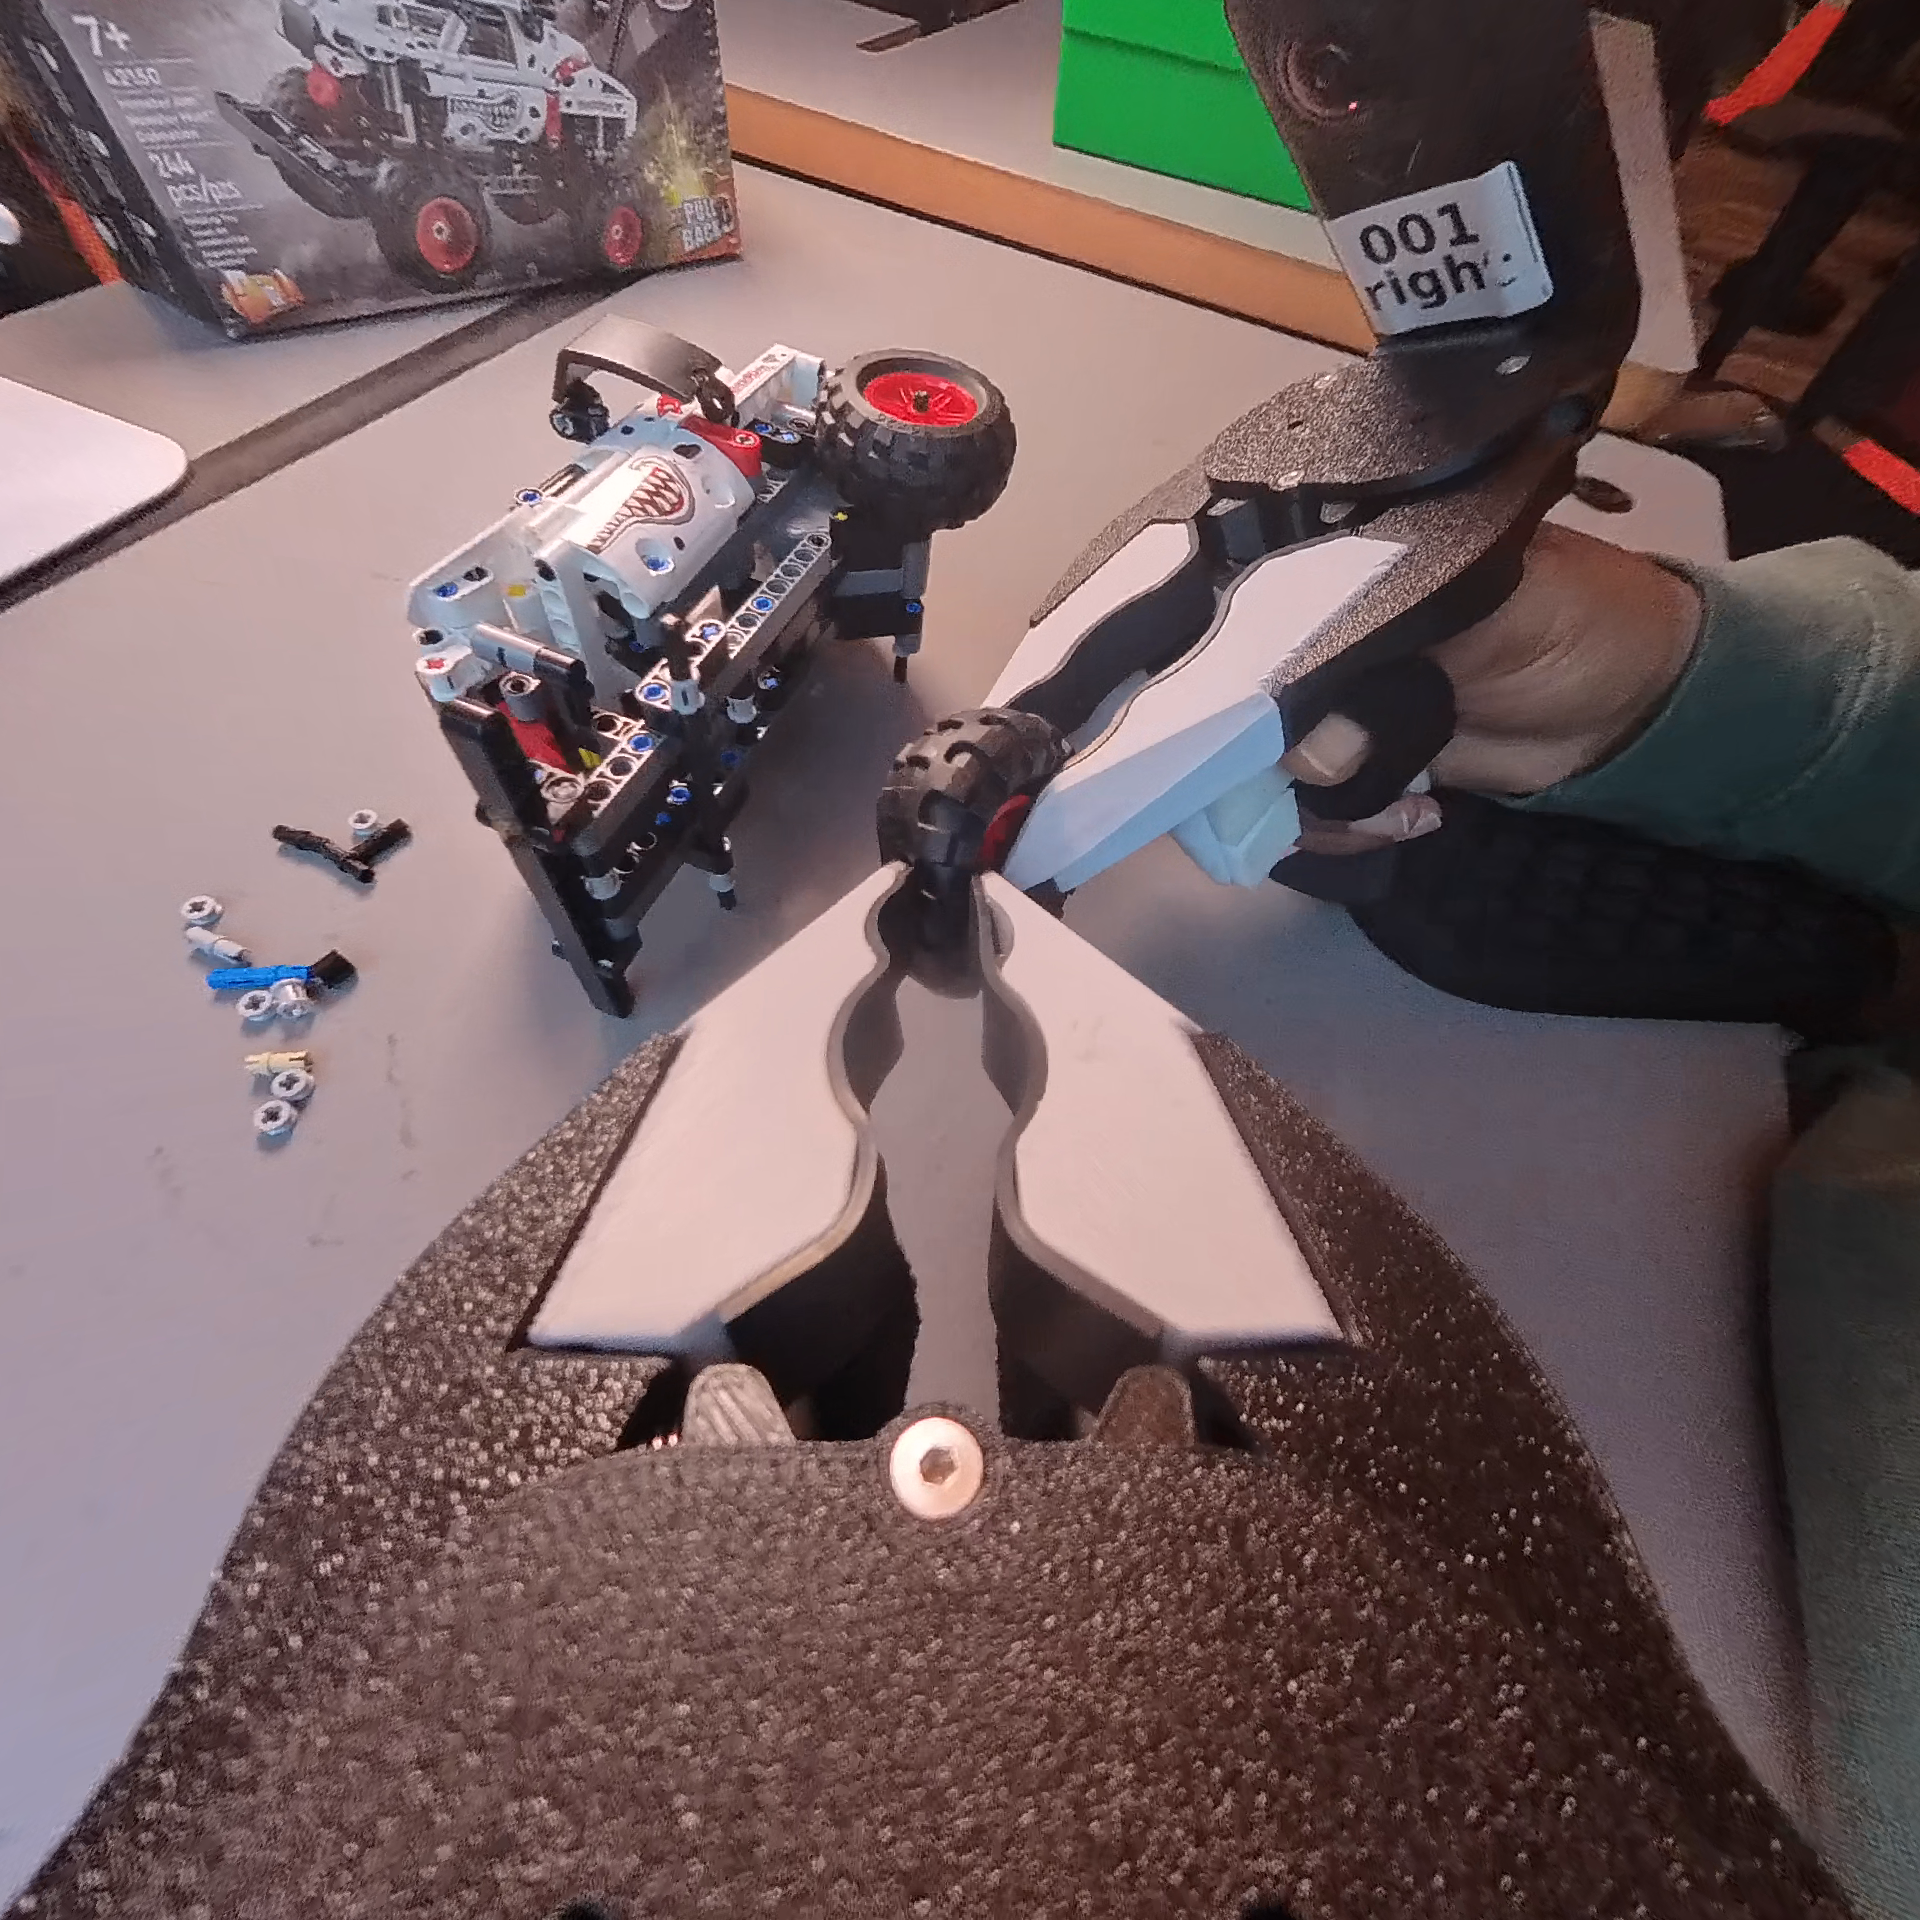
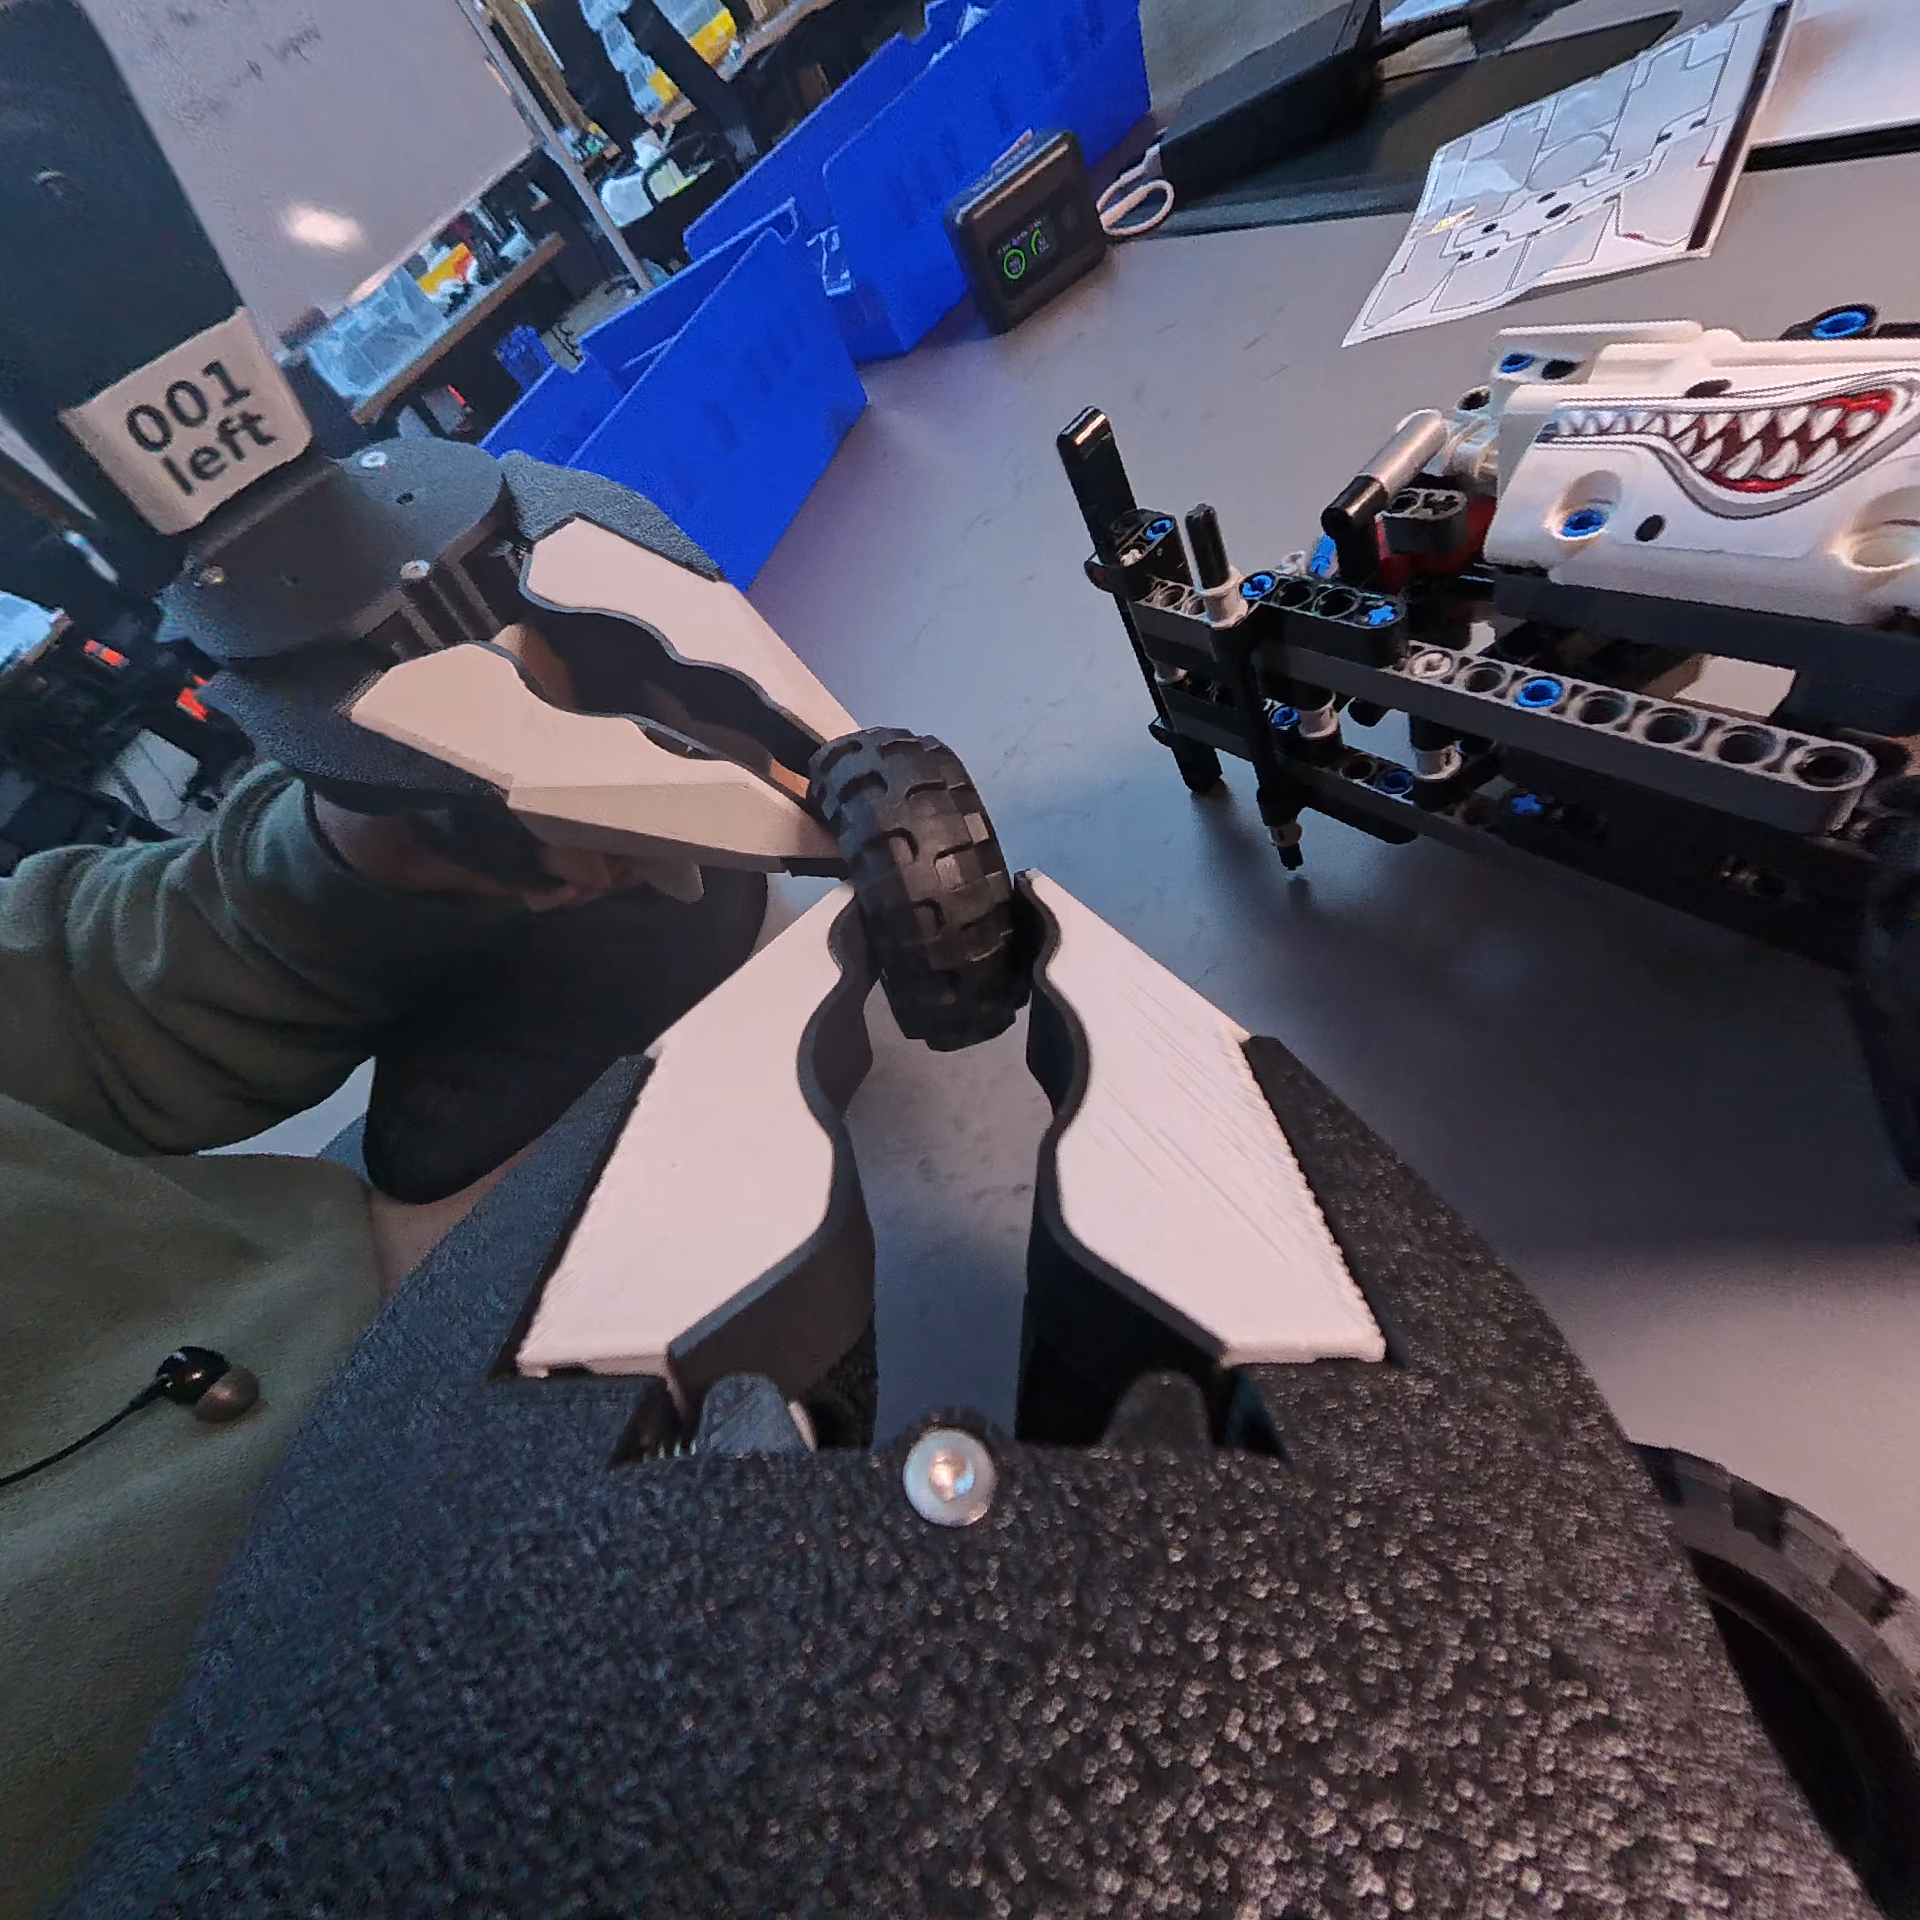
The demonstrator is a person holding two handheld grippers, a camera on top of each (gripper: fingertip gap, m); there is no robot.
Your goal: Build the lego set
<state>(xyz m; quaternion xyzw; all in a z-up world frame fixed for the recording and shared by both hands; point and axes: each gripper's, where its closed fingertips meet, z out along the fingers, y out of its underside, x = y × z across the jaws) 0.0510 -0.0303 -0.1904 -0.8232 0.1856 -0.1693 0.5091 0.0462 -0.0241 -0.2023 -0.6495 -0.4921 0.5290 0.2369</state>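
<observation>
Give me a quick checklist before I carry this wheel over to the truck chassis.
1. Right gripper fingers around the wheel: ok, tread sits between both tips.
2. Left gripper also on the wheel: ok, its tips close on the tyre; release one first.
3. Wheel hub facing: cannot tell, only a sliver of red rim shows.
4. Truck chassis steady on the table: ok, standing alone, one wheel already fitted.
5. Free axle for this wheel: cannot tell.
6. Loose small parts out of the path: ok, left of the chassis.
</observation>
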